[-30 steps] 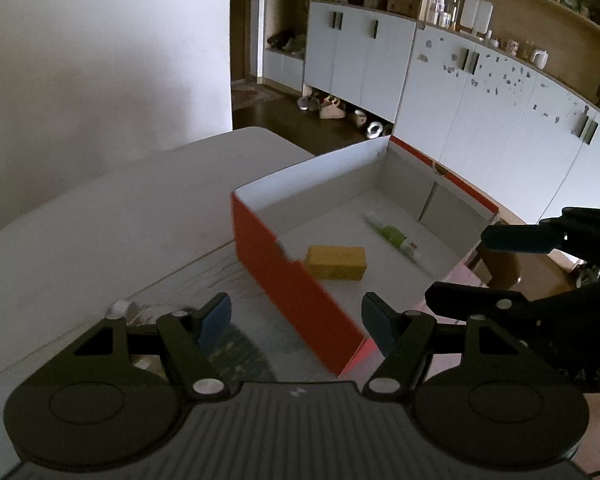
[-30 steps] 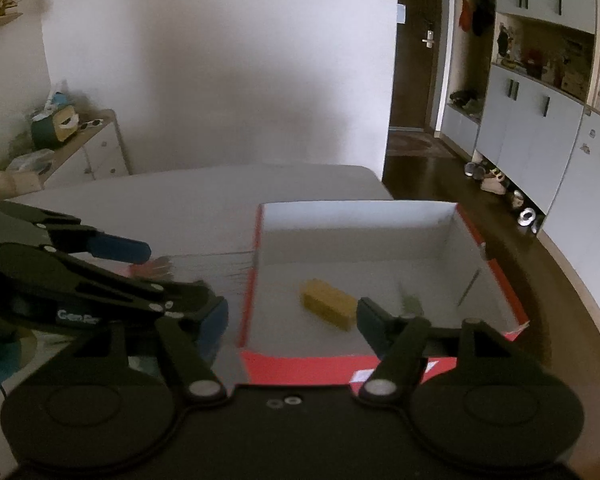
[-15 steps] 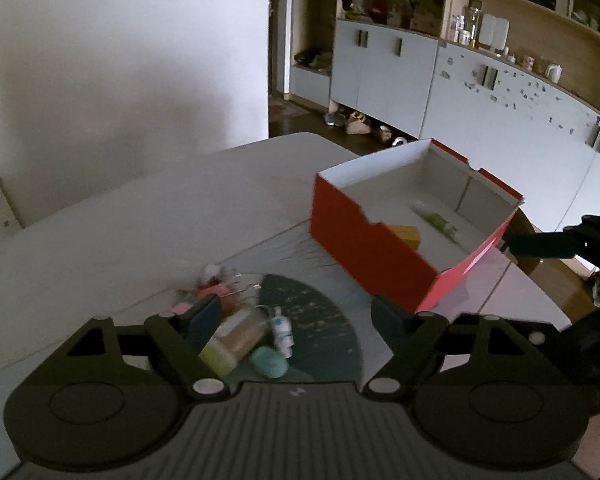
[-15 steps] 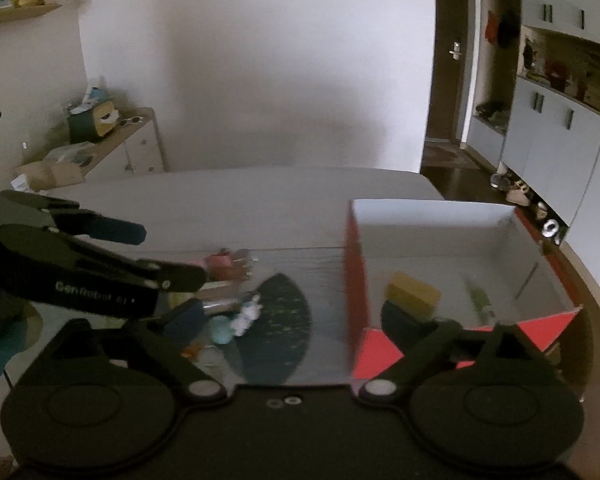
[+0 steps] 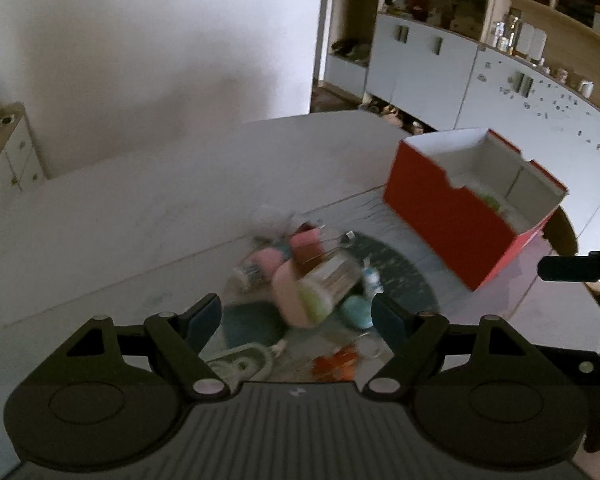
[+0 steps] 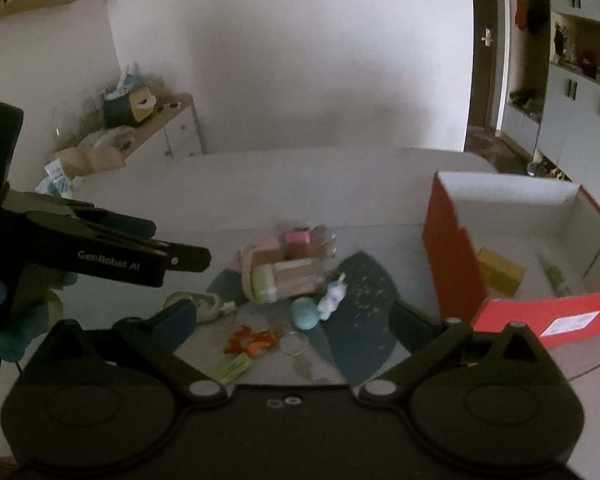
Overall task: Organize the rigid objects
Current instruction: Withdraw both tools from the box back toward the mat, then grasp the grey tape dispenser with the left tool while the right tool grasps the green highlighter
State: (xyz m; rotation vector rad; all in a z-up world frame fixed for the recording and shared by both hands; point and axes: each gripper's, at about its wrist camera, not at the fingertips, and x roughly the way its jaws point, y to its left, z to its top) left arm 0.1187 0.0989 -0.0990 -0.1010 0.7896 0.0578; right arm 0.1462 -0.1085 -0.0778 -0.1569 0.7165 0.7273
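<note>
A heap of small items lies on a dark teal mat point(image 6: 360, 292): a clear jar with a green lid point(image 6: 284, 280) on its side, a teal round piece point(image 6: 305, 312), a white figurine point(image 6: 332, 292), a pink block point(image 6: 298, 236) and an orange piece point(image 6: 252, 340). To the right stands a red box point(image 6: 452, 264) with a yellow block point(image 6: 500, 272) and a green tube point(image 6: 554, 276) inside. My right gripper point(image 6: 292, 312) hovers before the heap, its jaws opening with nothing between them. My left gripper point(image 5: 296, 314) is open and empty, above the jar point(image 5: 324, 288) and left of the box point(image 5: 460, 220).
The white table point(image 6: 260, 184) runs back to a white wall. A low sideboard point(image 6: 172, 128) with clutter stands at the far left. Grey cabinets point(image 5: 420, 64) and shelves line the room behind the box. A pale green tag point(image 6: 232, 368) lies near the front edge.
Both grippers have swung left from over the red box to the heap of small items. Both jaws stand wider than before, the right one most.
</note>
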